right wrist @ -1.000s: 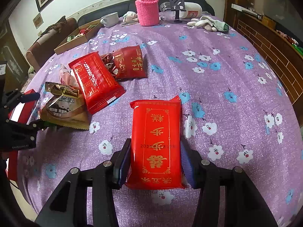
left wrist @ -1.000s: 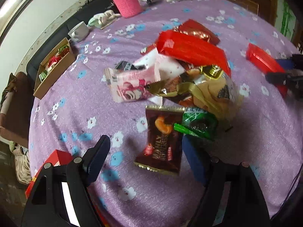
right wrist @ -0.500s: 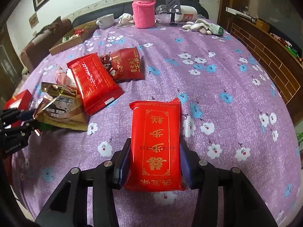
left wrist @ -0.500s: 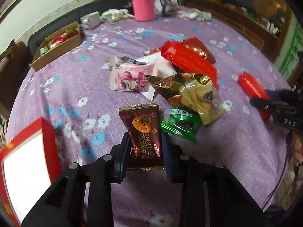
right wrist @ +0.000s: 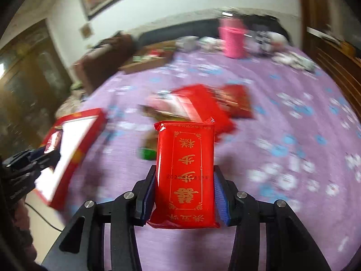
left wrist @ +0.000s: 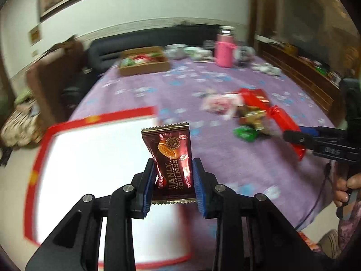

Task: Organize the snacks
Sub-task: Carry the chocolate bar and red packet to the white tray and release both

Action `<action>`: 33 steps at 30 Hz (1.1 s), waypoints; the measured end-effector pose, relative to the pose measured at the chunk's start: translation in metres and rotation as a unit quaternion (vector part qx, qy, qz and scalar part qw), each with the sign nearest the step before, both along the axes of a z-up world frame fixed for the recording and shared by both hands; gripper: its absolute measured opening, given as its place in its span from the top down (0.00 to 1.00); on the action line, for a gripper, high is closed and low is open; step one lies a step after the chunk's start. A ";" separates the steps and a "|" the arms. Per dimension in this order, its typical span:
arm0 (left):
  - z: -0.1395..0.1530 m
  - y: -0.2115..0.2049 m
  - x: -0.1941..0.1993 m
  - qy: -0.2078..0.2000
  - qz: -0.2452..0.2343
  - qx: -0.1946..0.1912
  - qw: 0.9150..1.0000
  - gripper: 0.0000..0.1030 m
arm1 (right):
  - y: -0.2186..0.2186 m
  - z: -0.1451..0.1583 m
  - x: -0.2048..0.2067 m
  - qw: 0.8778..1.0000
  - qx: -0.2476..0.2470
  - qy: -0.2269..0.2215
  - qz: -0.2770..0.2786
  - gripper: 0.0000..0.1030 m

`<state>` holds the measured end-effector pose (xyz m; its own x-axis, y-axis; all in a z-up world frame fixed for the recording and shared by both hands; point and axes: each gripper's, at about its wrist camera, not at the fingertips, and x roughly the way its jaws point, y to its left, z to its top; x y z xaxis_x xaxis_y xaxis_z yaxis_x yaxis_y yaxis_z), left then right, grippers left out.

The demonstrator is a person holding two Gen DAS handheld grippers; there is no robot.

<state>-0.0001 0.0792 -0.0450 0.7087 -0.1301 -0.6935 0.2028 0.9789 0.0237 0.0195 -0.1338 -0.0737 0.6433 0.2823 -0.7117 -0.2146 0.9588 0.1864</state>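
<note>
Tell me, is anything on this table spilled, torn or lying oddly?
Nothing looks spilled or torn. The only untidy spot is the loose heap of snack packets overlapping mid-table on the purple cloth, though blur hides detail.

Left gripper (left wrist: pixel 173 180): black linkage frame w/ silver pivot screws, two blue ribbed pads (left wrist: pixel 199 188). Right gripper (right wrist: pixel 185 192): same build, black arms, silver screws, blue pads (right wrist: pixel 220 199). Seen from left cam, its side carries white lettering; thin dark cable (left wrist: pixel 315 205) hangs below. Hand (left wrist: pixel 344 188) on grip; patterned sleeve (left wrist: pixel 348 232).
</note>
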 end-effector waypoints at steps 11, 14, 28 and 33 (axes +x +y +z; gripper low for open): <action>-0.032 0.077 -0.006 0.049 0.076 0.016 0.996 0.71 | 0.172 0.001 0.023 0.990 0.026 -0.003 0.142 0.55; -0.030 0.085 -0.010 0.047 0.082 0.023 0.995 0.70 | 0.209 -0.003 0.026 0.985 0.038 0.011 0.168 0.55; -0.011 0.091 -0.033 0.009 0.099 0.010 0.995 0.48 | 0.165 0.004 0.030 0.990 0.066 -0.018 0.123 0.53; -0.006 0.029 -0.028 0.002 0.030 -0.004 1.000 0.42 | 0.045 0.004 0.032 0.997 0.075 -0.025 0.013 0.51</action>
<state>-0.0279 0.1082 -0.0512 0.7130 -0.0925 -0.6951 0.1433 0.9896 0.0153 0.0519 -0.0889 -0.0702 0.6681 0.4009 -0.6268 -0.2520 0.9146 0.3163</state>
